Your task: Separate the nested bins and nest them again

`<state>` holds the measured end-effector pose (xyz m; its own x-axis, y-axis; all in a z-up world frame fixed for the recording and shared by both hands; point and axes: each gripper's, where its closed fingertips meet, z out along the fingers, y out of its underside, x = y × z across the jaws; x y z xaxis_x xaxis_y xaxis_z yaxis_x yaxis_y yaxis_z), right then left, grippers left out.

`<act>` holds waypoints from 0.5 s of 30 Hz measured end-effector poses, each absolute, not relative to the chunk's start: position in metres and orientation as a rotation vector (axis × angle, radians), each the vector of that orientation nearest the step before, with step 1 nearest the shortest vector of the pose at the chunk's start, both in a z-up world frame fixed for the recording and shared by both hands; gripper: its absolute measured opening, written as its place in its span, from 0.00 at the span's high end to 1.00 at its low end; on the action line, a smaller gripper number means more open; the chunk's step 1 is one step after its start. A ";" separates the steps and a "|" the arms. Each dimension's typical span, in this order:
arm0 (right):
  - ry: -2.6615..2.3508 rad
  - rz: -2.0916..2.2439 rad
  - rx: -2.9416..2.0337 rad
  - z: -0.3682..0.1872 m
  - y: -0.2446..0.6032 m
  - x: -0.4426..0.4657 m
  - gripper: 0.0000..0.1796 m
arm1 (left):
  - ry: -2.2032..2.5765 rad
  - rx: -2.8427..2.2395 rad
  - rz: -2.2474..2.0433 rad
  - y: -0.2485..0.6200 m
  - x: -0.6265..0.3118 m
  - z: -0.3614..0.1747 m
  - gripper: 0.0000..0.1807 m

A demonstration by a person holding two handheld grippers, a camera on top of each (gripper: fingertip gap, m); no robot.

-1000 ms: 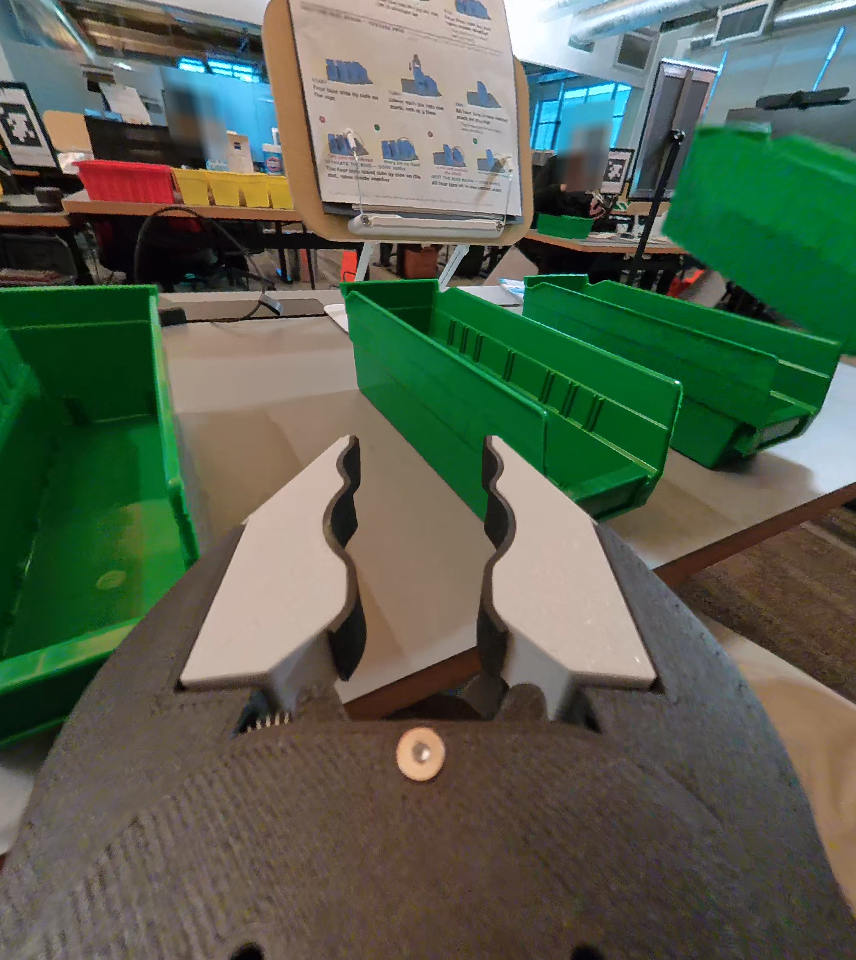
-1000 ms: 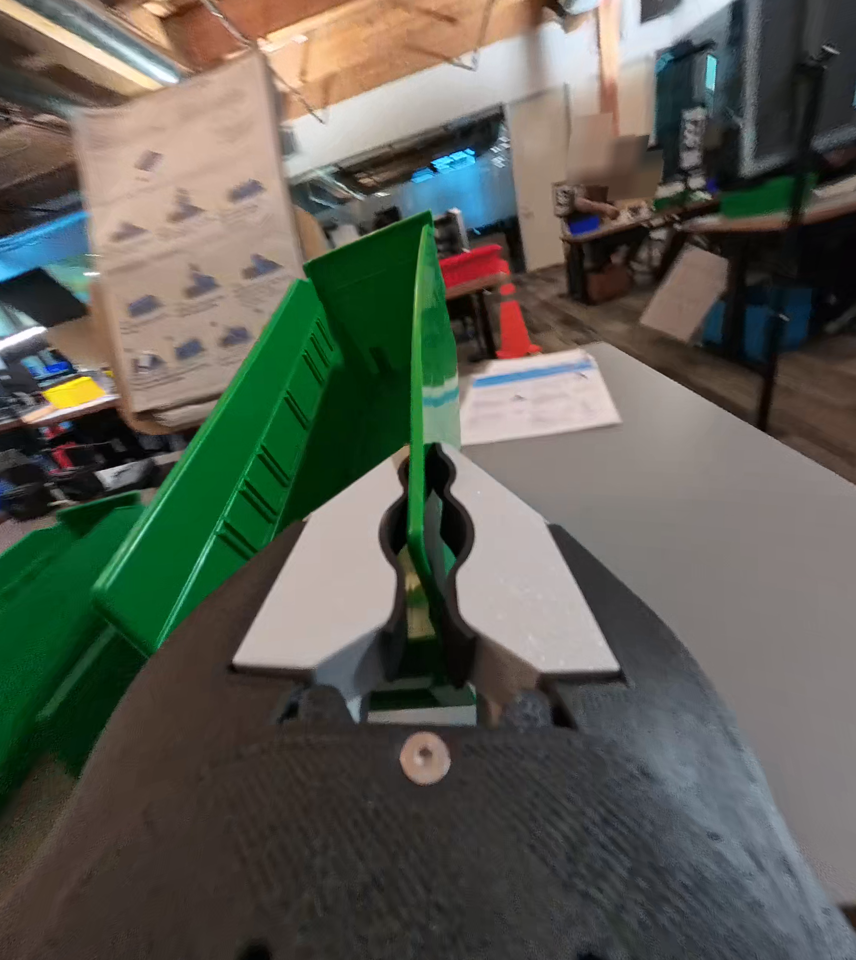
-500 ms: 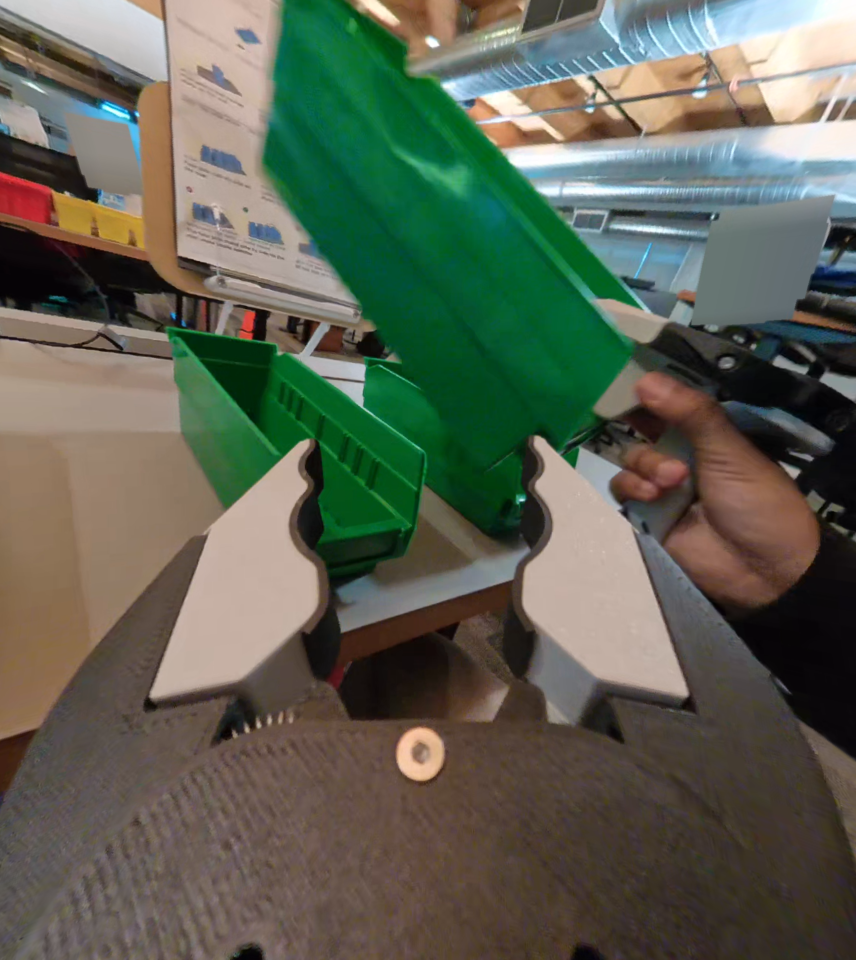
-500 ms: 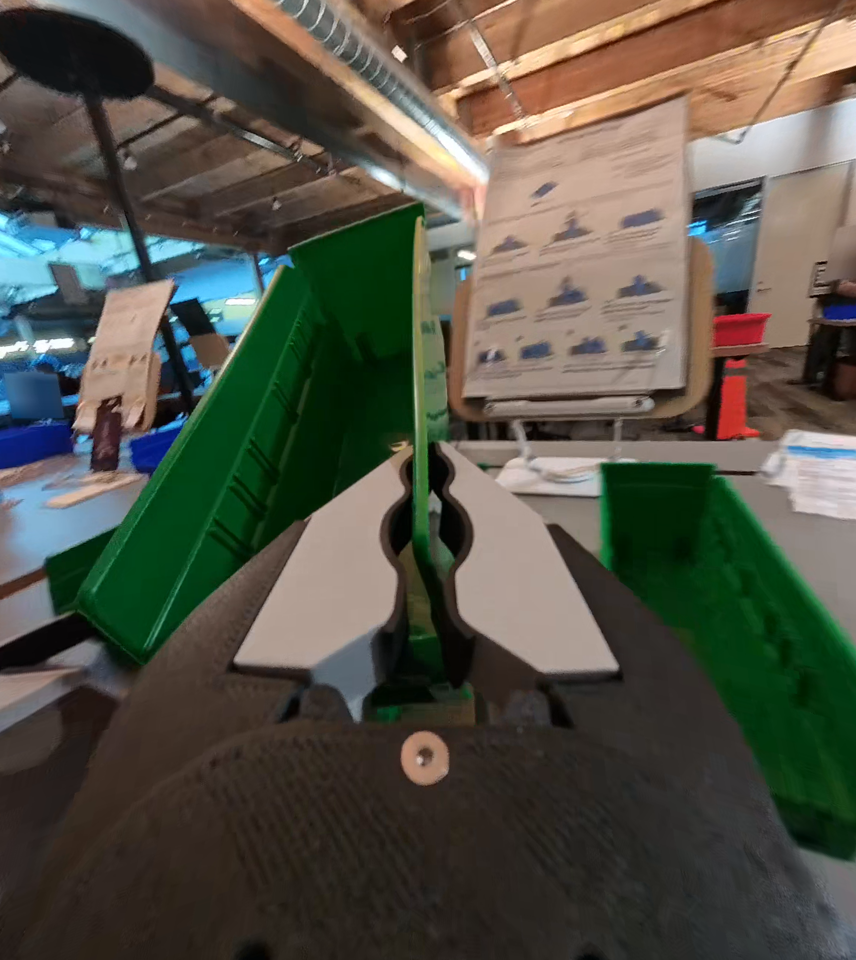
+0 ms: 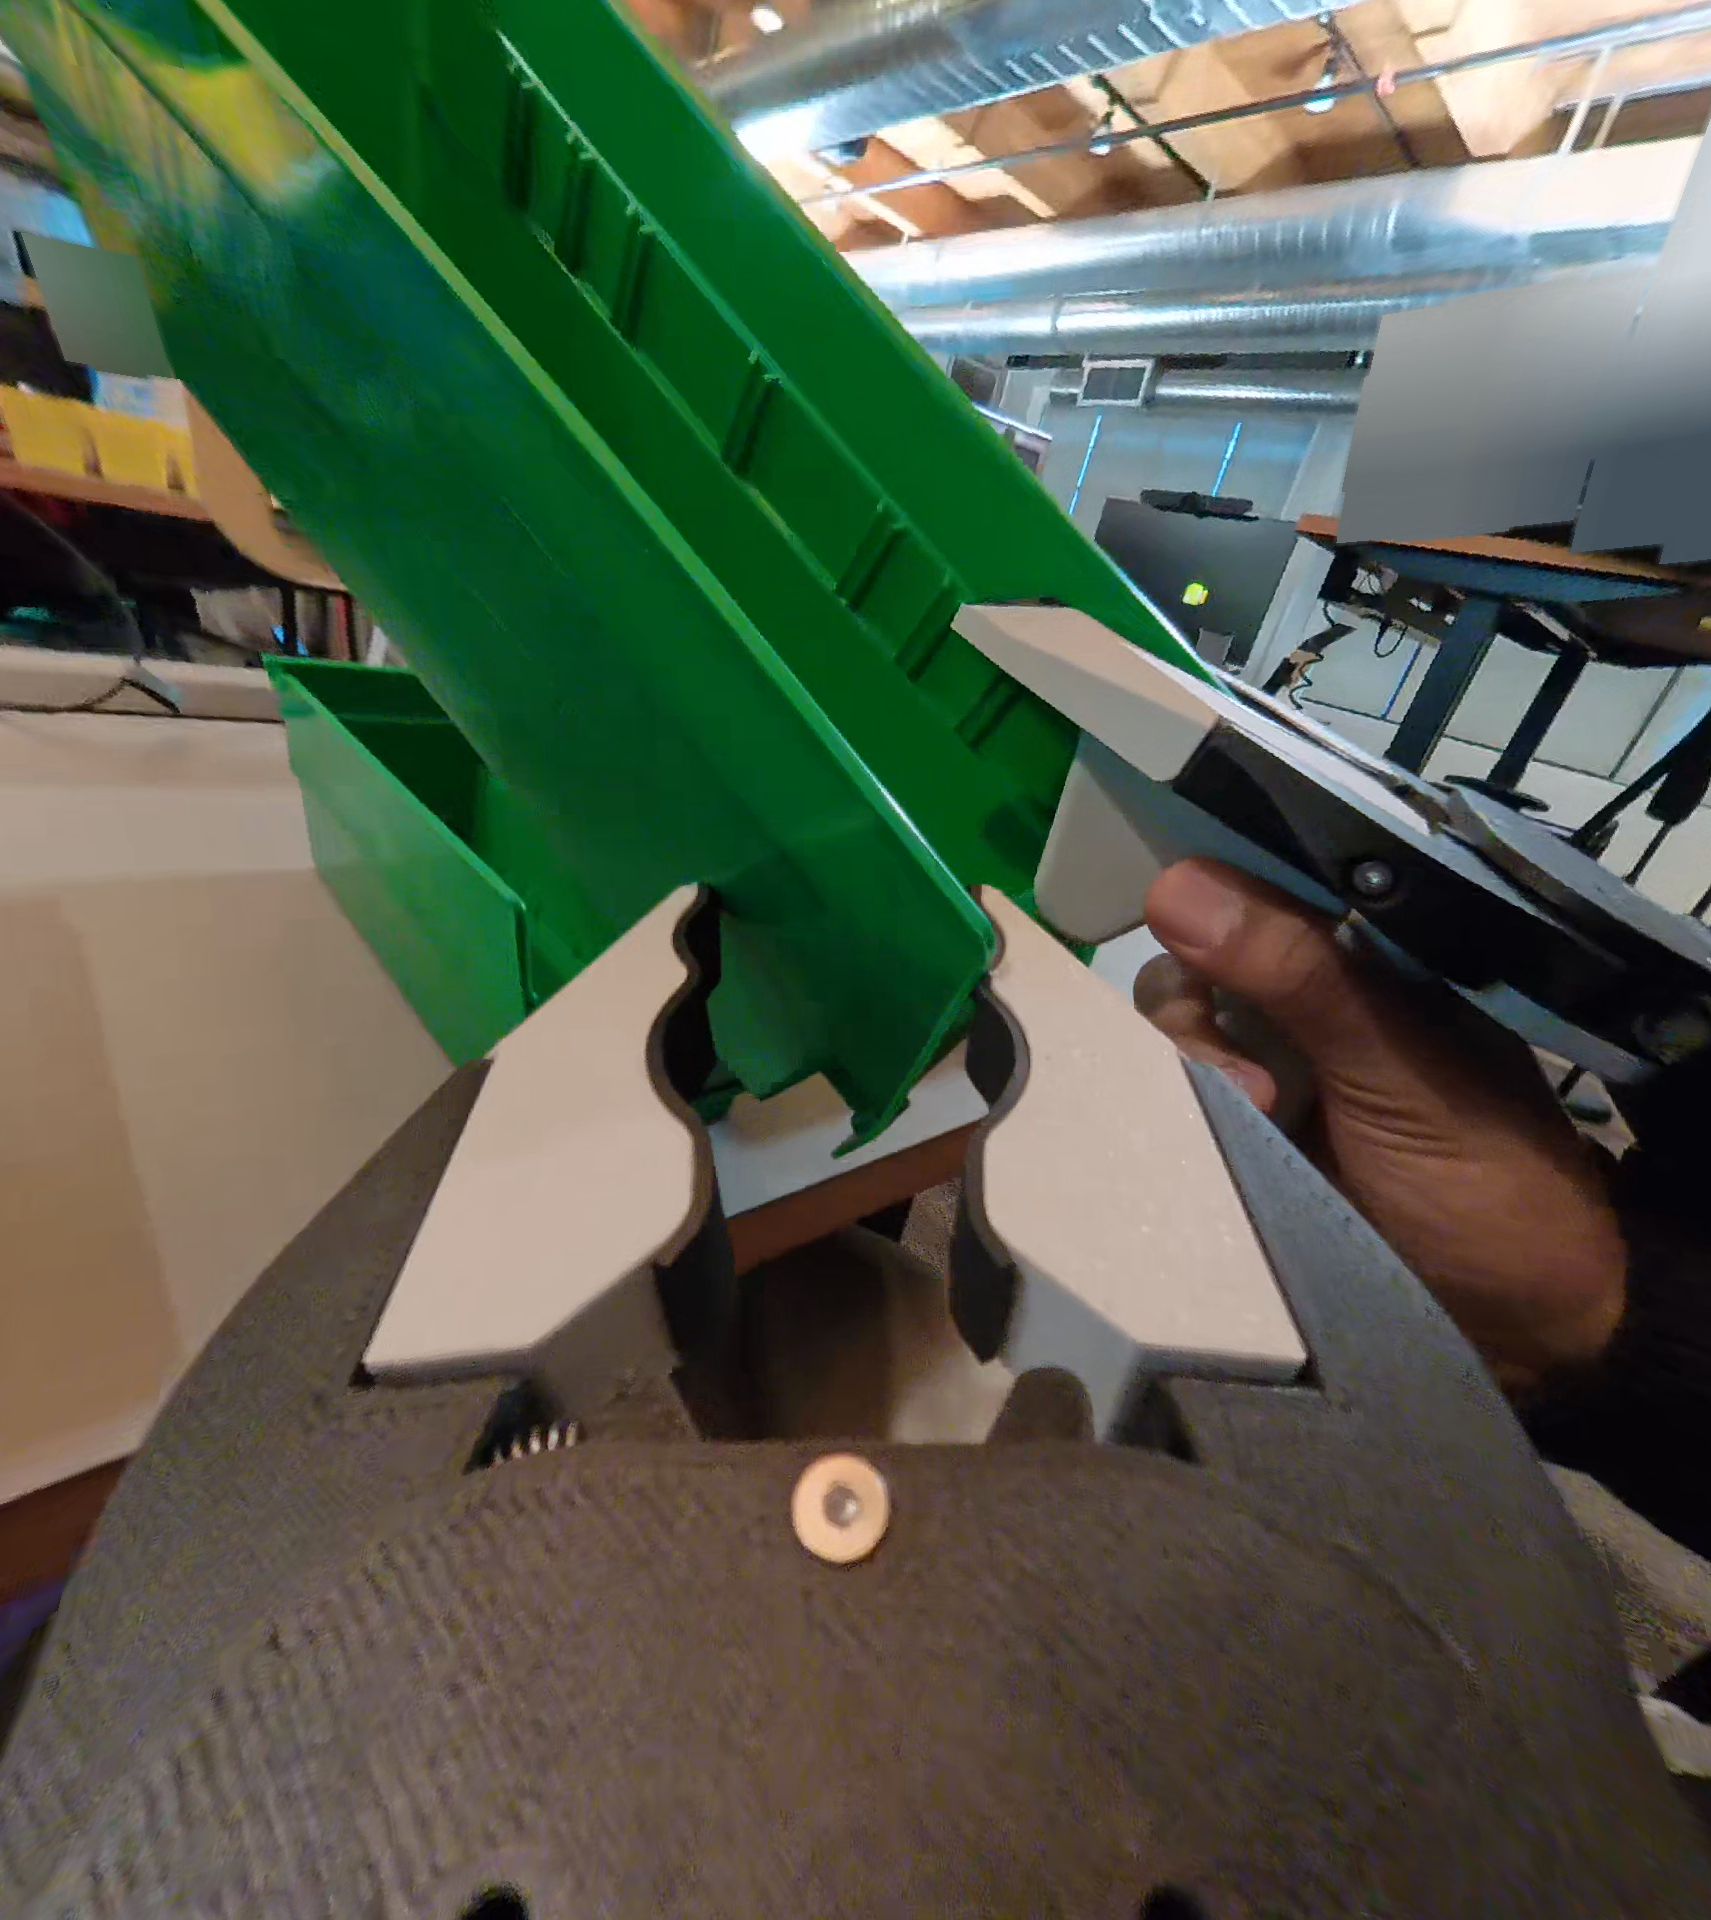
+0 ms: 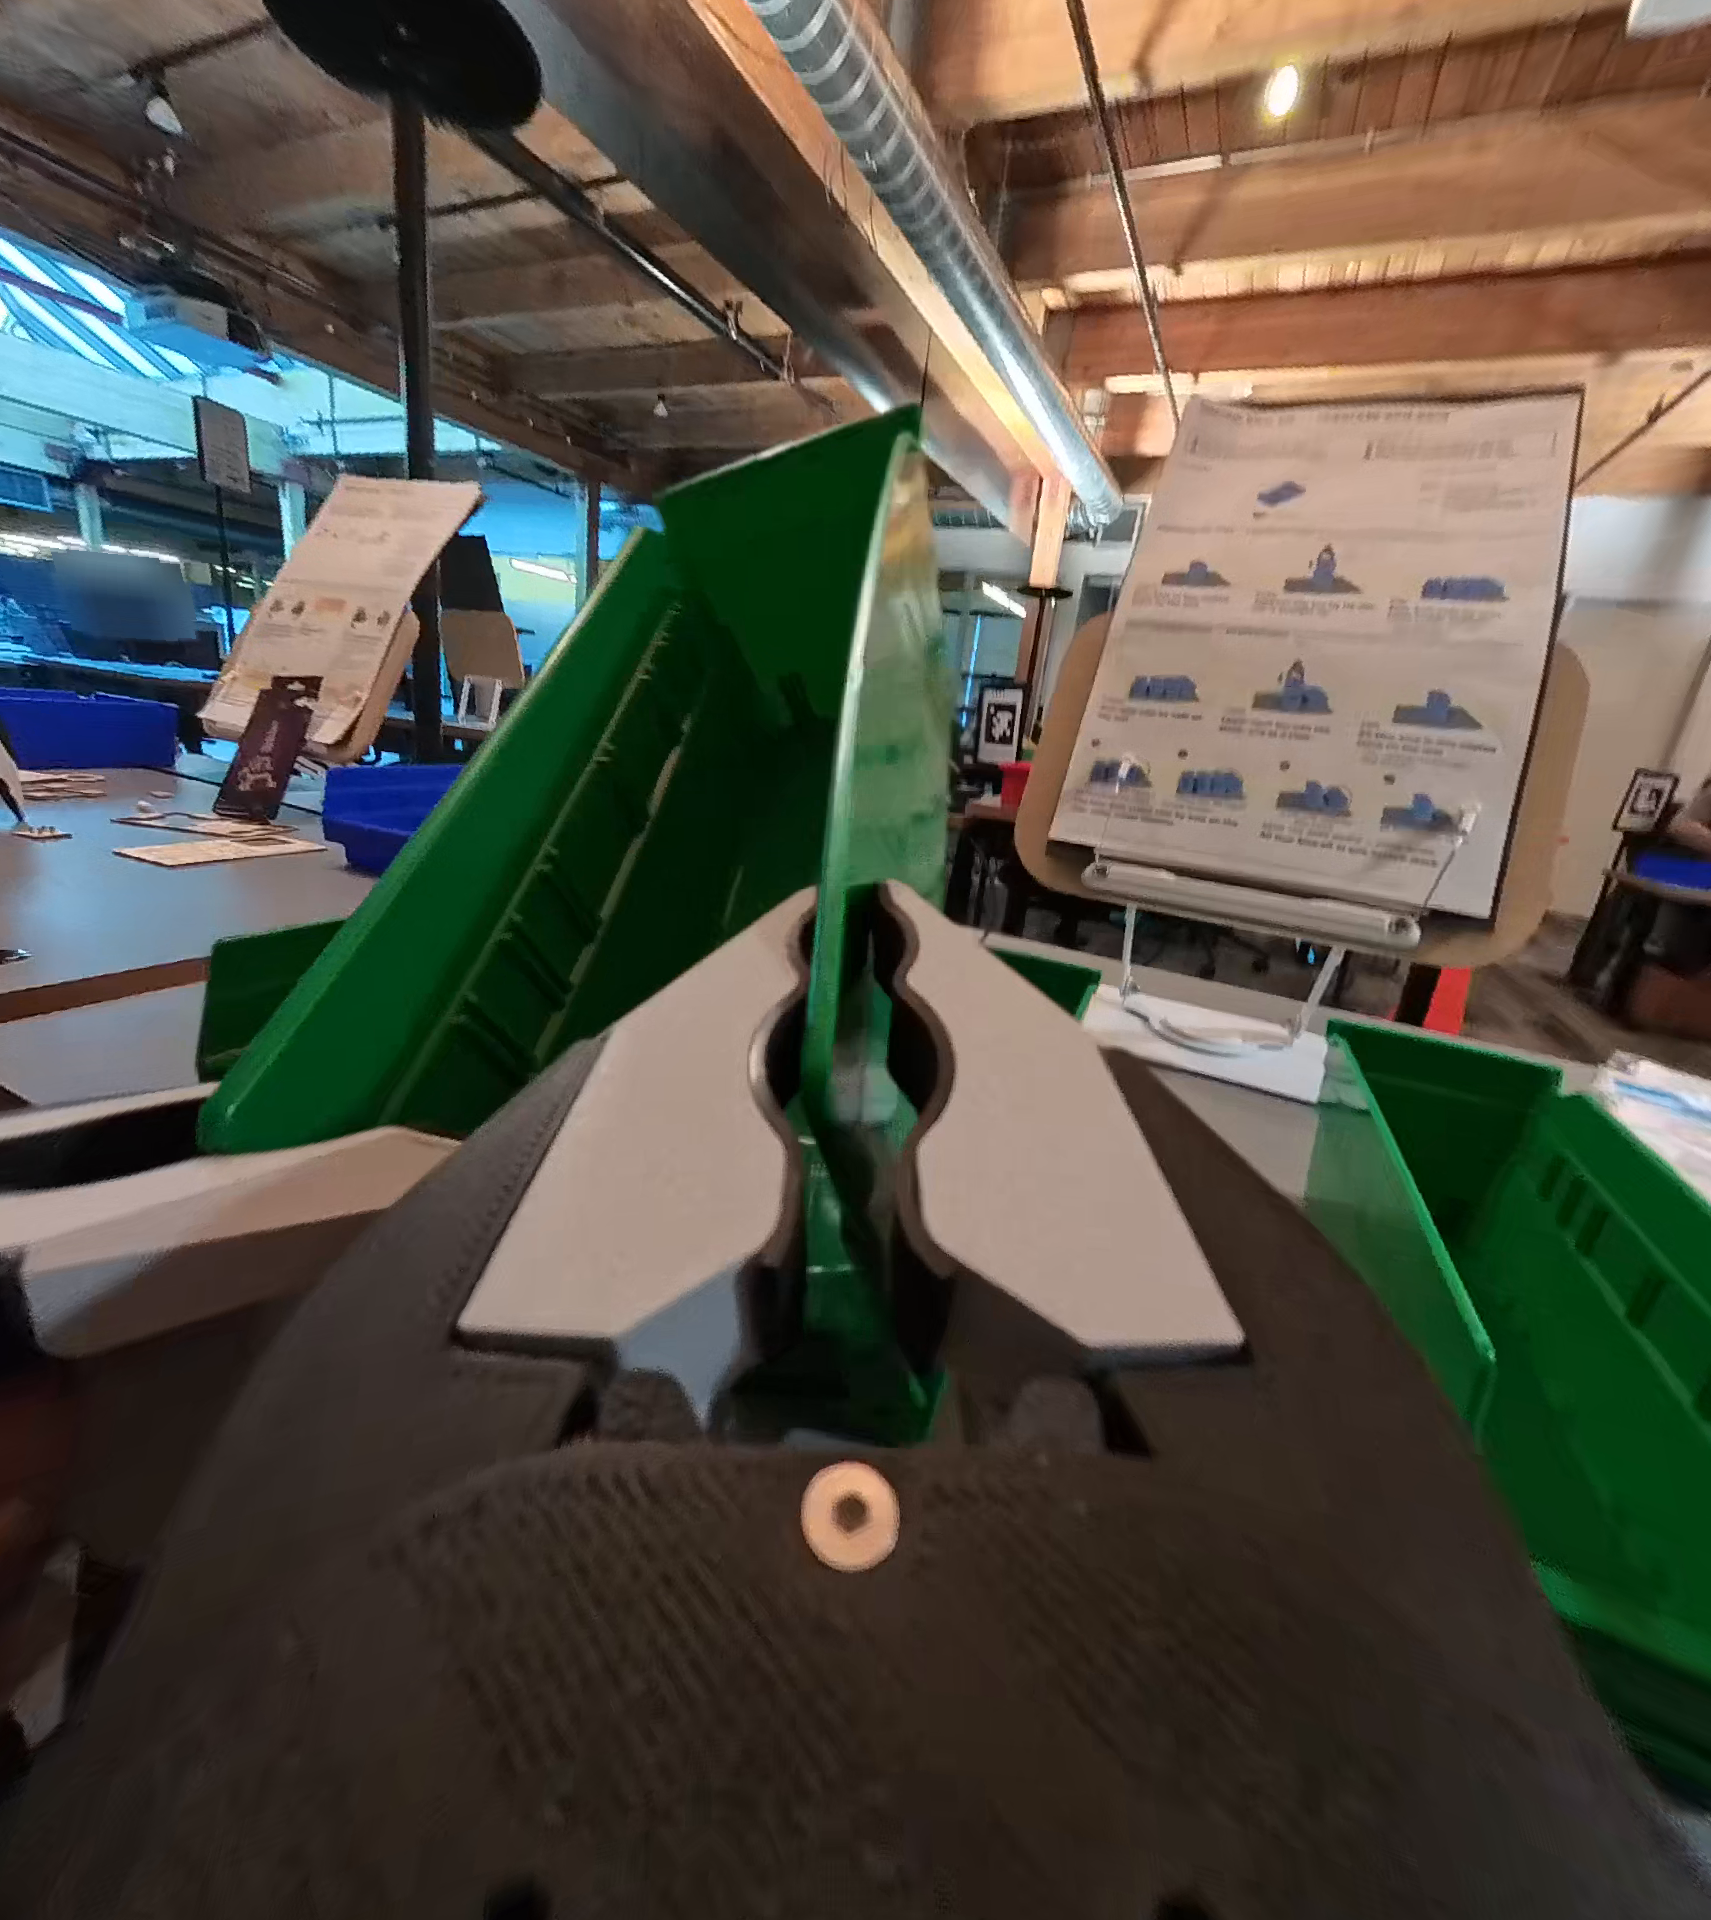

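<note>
A long green bin [image 5: 477,499] is held tilted in the air above the table's near edge, its far end raised. One side wall is clamped between the closed fingers of the right gripper [image 6: 851,914]. The lower end of the bin is framed by the left gripper [image 5: 835,925], whose fingers are spread apart around it. Another green bin [image 6: 1578,1278] is seen resting on the table [image 5: 82,935] beyond.
</note>
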<state>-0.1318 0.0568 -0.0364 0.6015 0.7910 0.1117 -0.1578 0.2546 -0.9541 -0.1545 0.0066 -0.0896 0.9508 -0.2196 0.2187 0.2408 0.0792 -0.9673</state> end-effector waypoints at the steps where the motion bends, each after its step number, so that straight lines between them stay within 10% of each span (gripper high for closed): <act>1: -0.684 0.718 -1.110 -0.034 0.054 -0.132 0.95 | -0.012 -1.446 -0.338 0.006 -0.157 -0.088 0.78; 5: -0.757 0.720 -1.033 -0.032 0.036 -0.138 0.82 | -0.054 -1.468 -0.250 0.011 -0.178 -0.090 0.95; 15: -0.938 0.699 -1.000 -0.047 -0.002 -0.164 0.66 | -0.189 -1.407 -0.270 0.010 -0.233 -0.071 1.00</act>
<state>-0.1637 -0.0021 -0.0468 0.4406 0.8375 0.3232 -0.0707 0.3914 -0.9175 -0.2331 0.0096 -0.0714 0.9546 -0.0741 0.2886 0.2965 0.1402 -0.9447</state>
